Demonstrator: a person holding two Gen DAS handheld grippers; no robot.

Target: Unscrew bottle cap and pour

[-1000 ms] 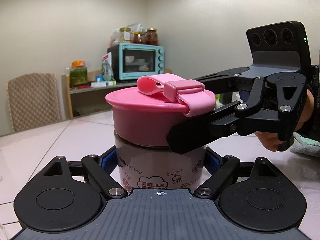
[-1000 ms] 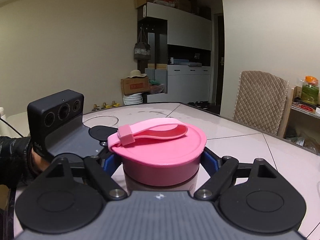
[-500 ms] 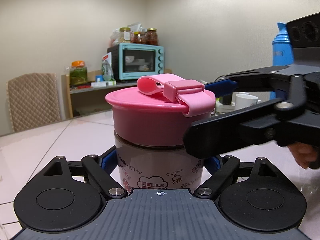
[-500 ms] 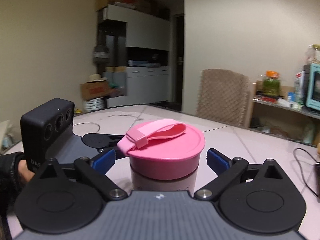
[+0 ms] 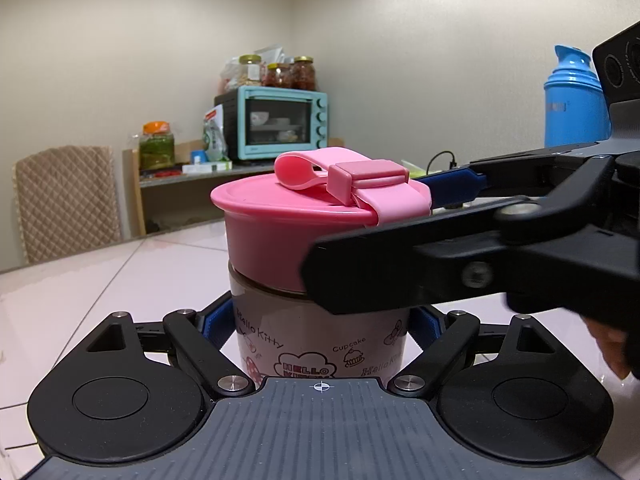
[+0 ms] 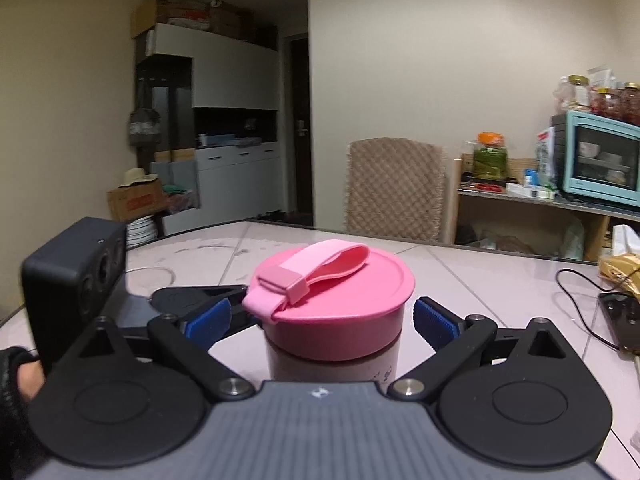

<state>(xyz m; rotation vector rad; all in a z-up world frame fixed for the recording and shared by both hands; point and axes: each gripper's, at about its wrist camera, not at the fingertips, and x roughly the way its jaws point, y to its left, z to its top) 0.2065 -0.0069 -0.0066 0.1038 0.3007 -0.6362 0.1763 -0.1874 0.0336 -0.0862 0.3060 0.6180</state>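
Upright on the tabletop (image 5: 120, 280), the bottle (image 5: 320, 344) is clamped low on its body by the left gripper (image 5: 320, 320). Its pink cap (image 6: 334, 304) is flanked, untouched, by the parted jaws of the right gripper (image 6: 320, 316), well inside the far edge.

Left gripper (image 5: 320, 322) clamps the printed bottle body (image 5: 320, 344). Right gripper (image 6: 322, 322) jaws stand apart, clear of the pink screw cap (image 6: 332, 300).

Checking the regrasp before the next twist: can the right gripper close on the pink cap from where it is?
Probably yes. The right gripper is open with its blue pads either side of the pink cap, nothing between; the left gripper grips the bottle lower down.
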